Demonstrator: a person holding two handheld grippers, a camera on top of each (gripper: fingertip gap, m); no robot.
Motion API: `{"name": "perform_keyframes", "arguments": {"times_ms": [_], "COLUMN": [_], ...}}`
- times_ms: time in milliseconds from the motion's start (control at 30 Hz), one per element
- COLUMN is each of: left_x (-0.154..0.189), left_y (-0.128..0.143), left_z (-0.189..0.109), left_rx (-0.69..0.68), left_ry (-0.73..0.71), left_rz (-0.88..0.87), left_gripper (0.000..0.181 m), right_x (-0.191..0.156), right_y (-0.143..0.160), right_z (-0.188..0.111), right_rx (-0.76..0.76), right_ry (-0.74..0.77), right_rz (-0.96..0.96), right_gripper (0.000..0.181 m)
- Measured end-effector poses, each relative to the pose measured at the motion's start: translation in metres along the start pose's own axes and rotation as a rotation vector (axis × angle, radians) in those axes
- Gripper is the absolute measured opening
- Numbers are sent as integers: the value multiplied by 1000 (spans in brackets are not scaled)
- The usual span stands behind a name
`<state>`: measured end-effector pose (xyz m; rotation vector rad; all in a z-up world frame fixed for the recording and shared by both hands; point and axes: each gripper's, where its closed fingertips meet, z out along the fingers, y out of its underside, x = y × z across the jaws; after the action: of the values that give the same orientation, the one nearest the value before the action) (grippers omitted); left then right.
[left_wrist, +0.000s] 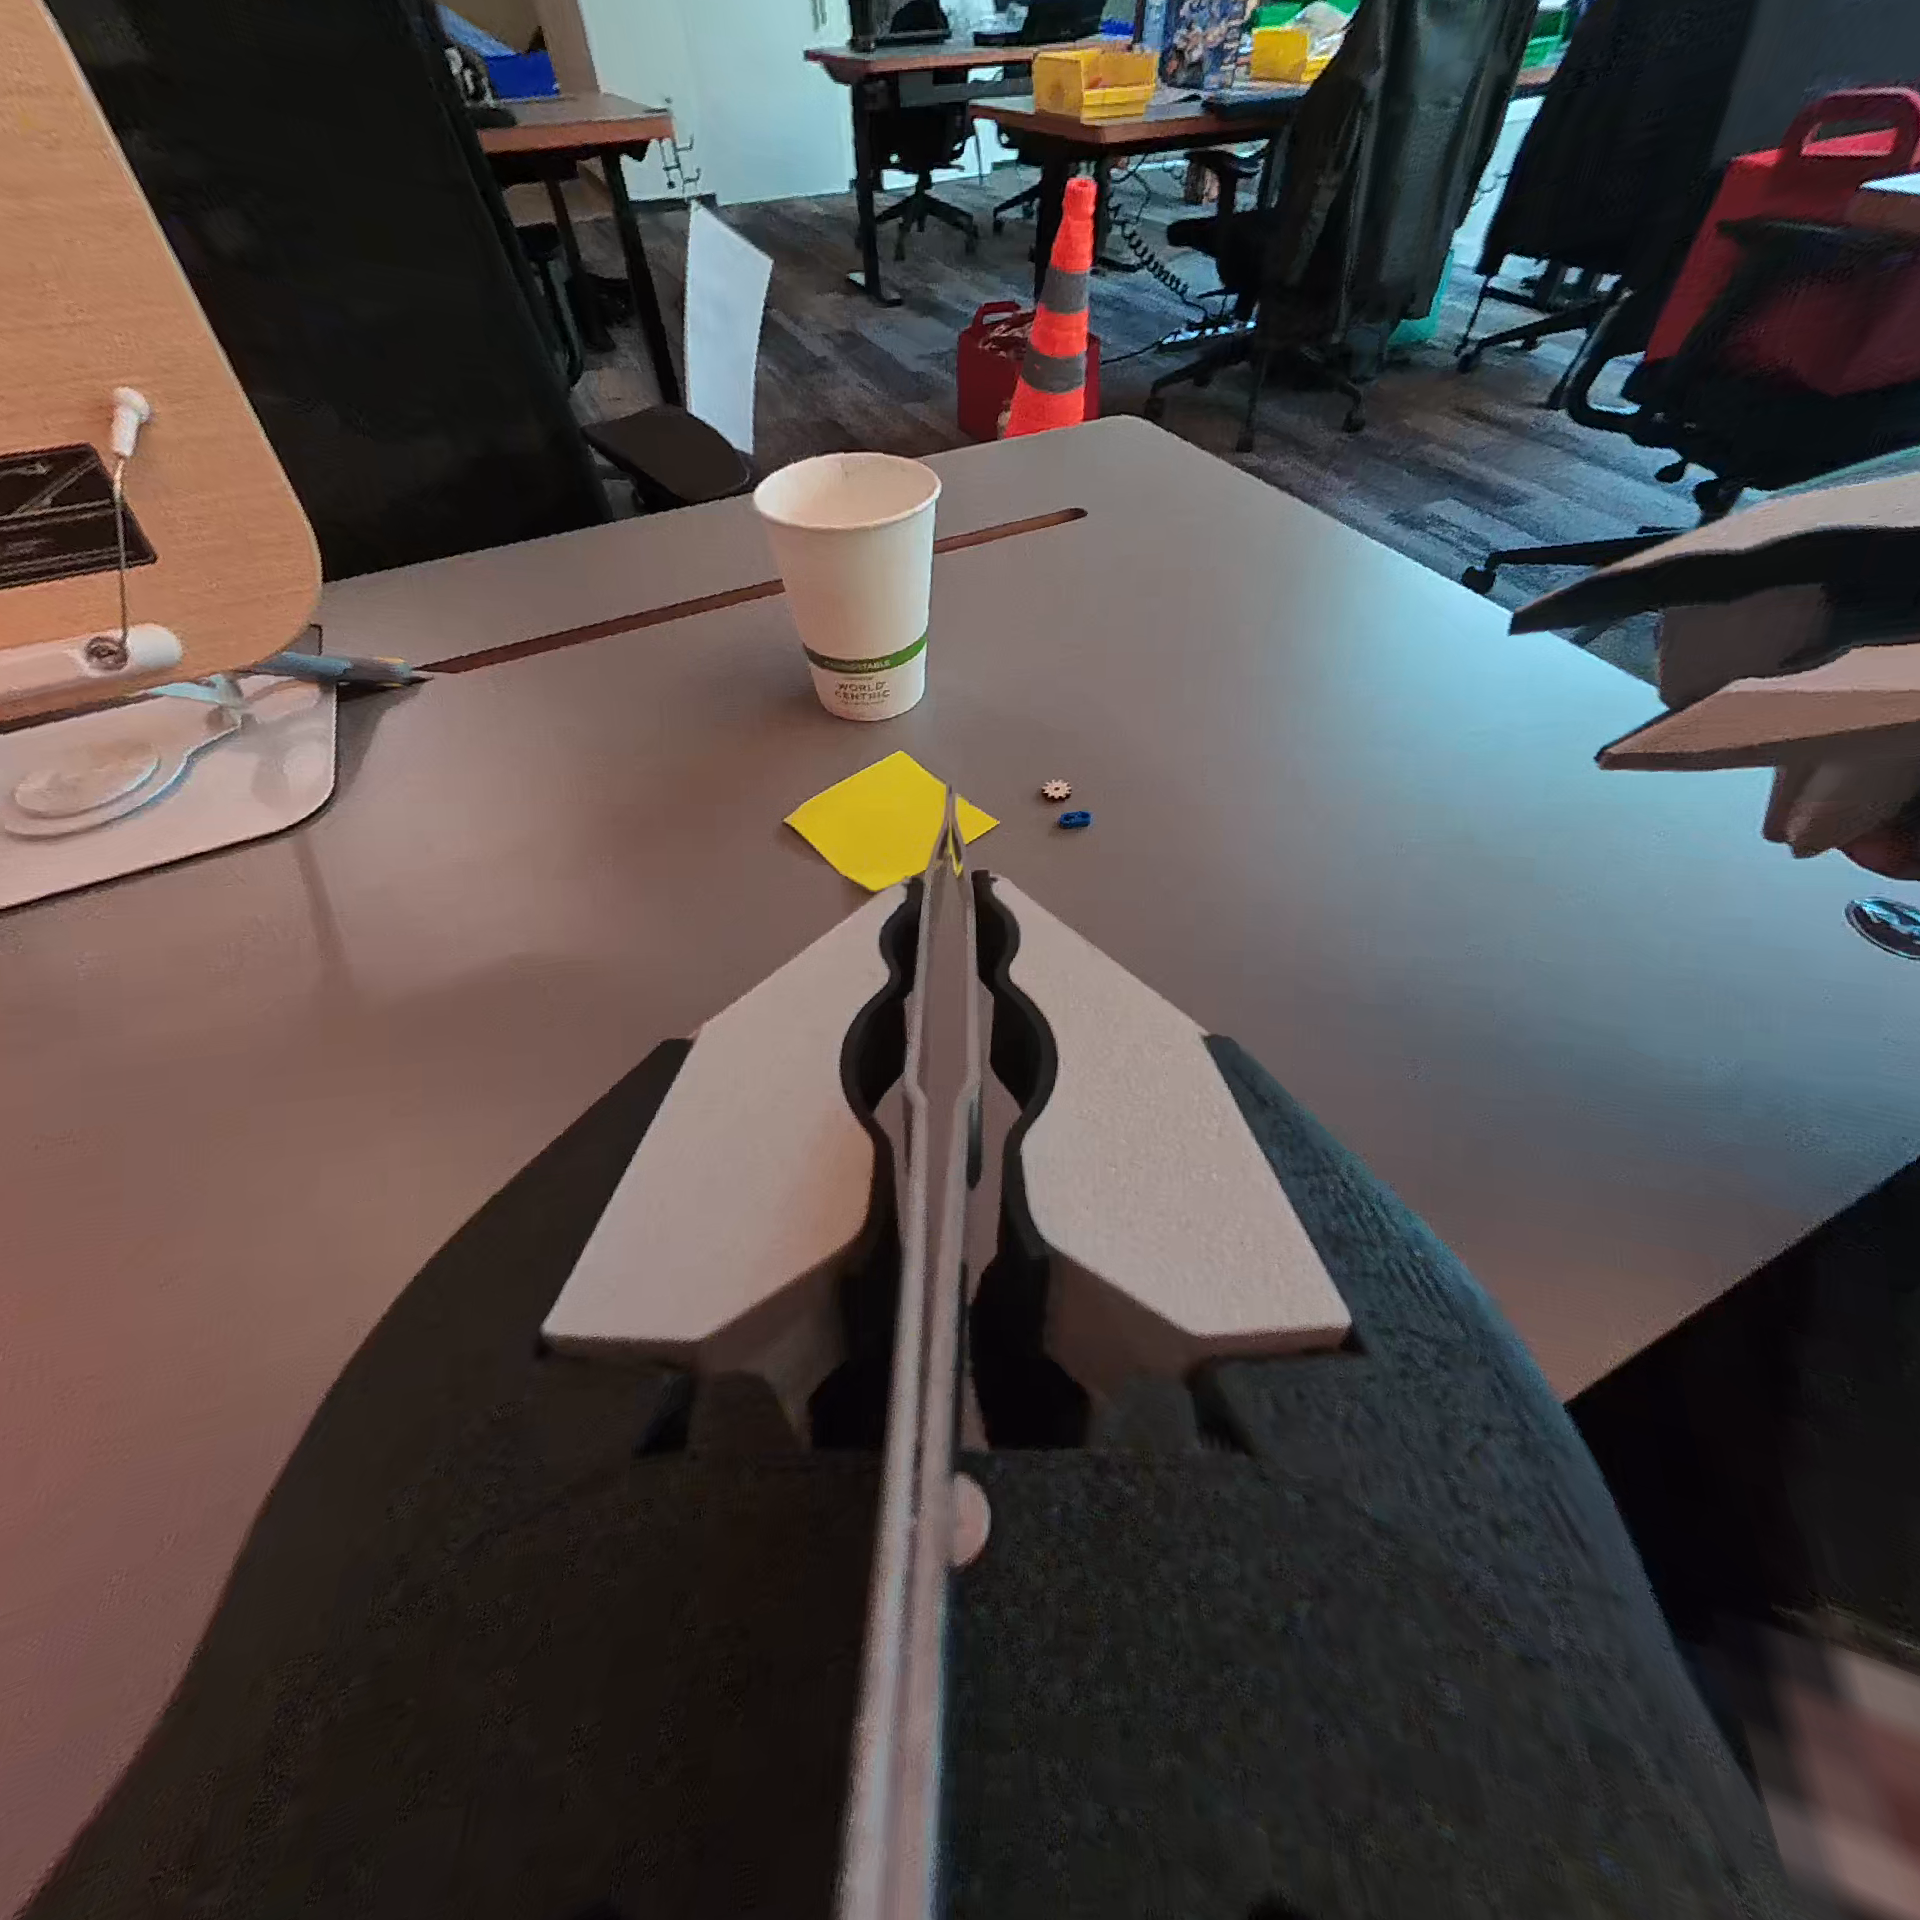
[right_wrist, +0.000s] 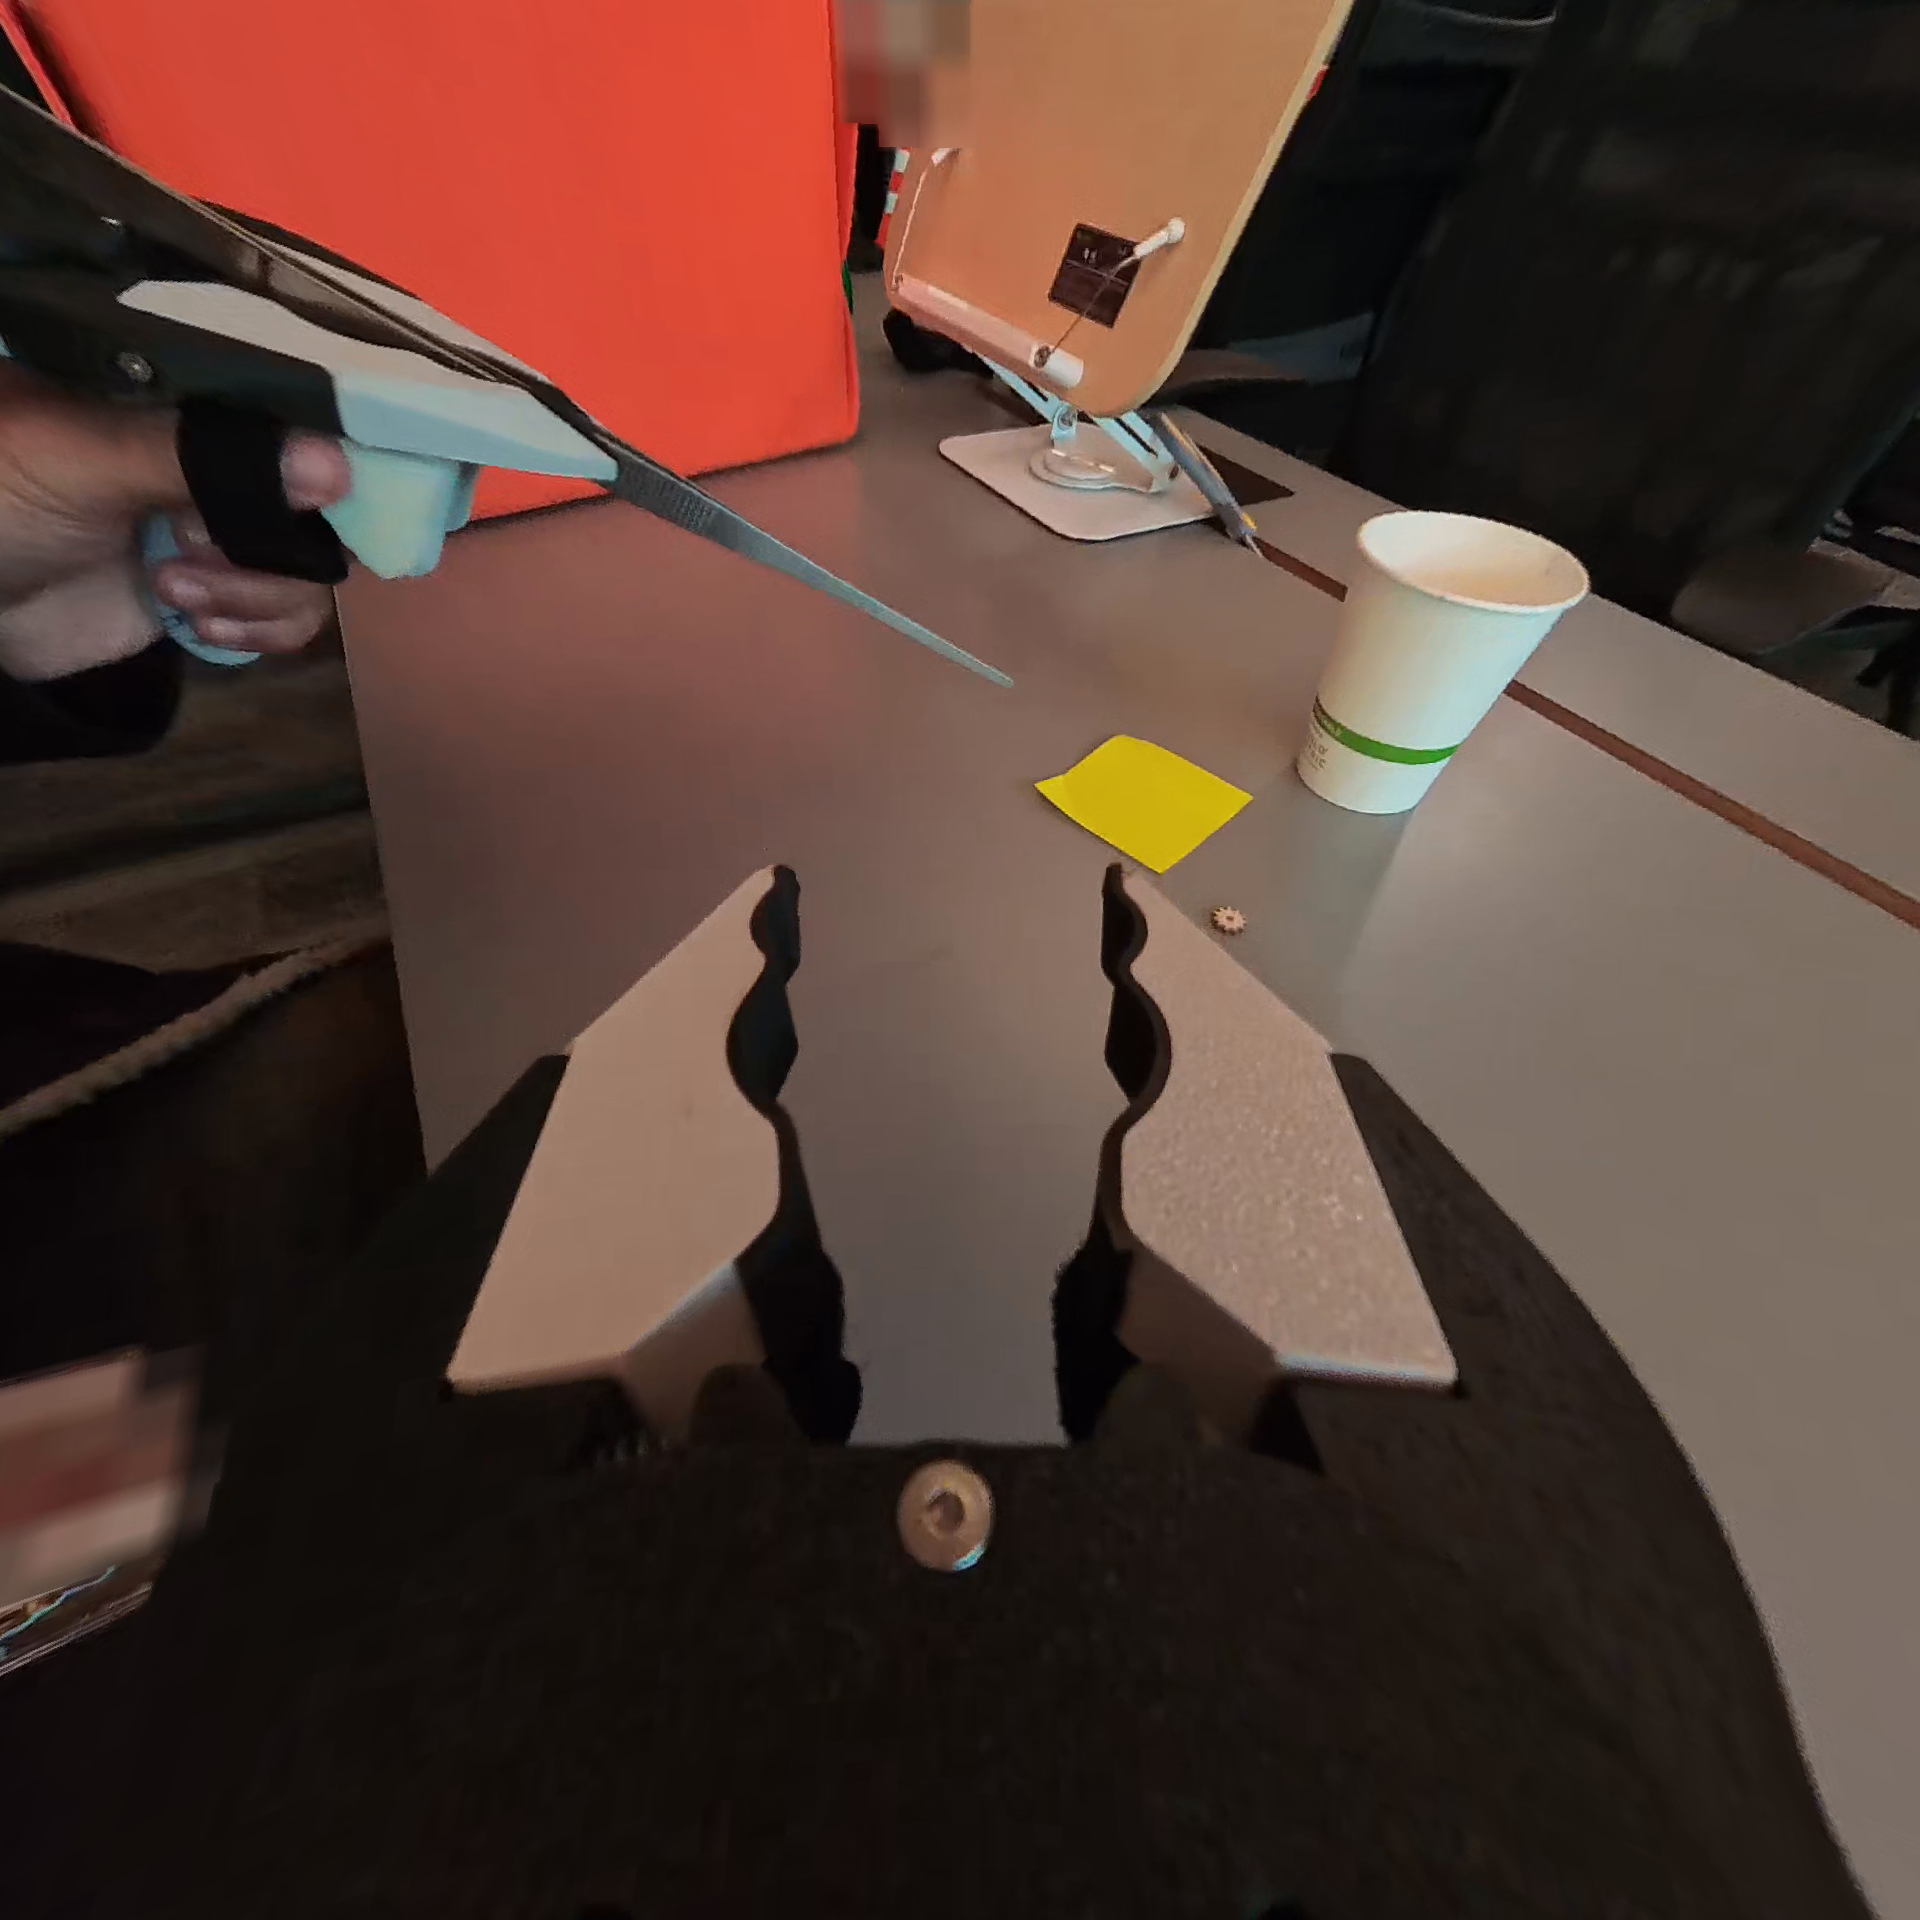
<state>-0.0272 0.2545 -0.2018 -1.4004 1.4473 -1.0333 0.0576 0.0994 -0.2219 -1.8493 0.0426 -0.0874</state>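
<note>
My left gripper is shut on long metal tweezers that run forward between its fingers. The tweezer tip hangs above a yellow sticky note on the grey table. A small tan gear and a small blue piece lie right of the note. A white paper cup stands upright behind it. My right gripper is open and empty above the table; the note, the gear and the cup lie ahead to its right. The left gripper with the tweezers shows at upper left there.
A wooden board on a white stand sits at the table's left, with a pen beside it. An orange panel stands at the table's far side in the right wrist view. Chairs, desks and an orange cone fill the room beyond. Tip to tip, the grippers are about 20 cm apart. From either gripper's tips it is about 25 cm to the yellow sticky note.
</note>
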Motion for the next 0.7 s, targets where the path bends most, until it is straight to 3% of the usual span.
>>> {"name": "perform_keyframes", "arguments": {"times_ms": [233,500,700], "left_x": [-3,-1,10], "left_y": [6,13,11], "left_z": [6,8,12], "left_rx": [-10,-27,-21], "left_ry": [-28,7,15], "left_rz": [25,16,39], "left_gripper": [17,10,16], "right_x": [12,13,25], "right_y": [1,3,9], "right_z": [-3,-2,-5], "right_rx": [12,8,-10], "right_ry": [10,0,47], "right_rz": [49,100,130], "right_gripper": [52,50,52]}}
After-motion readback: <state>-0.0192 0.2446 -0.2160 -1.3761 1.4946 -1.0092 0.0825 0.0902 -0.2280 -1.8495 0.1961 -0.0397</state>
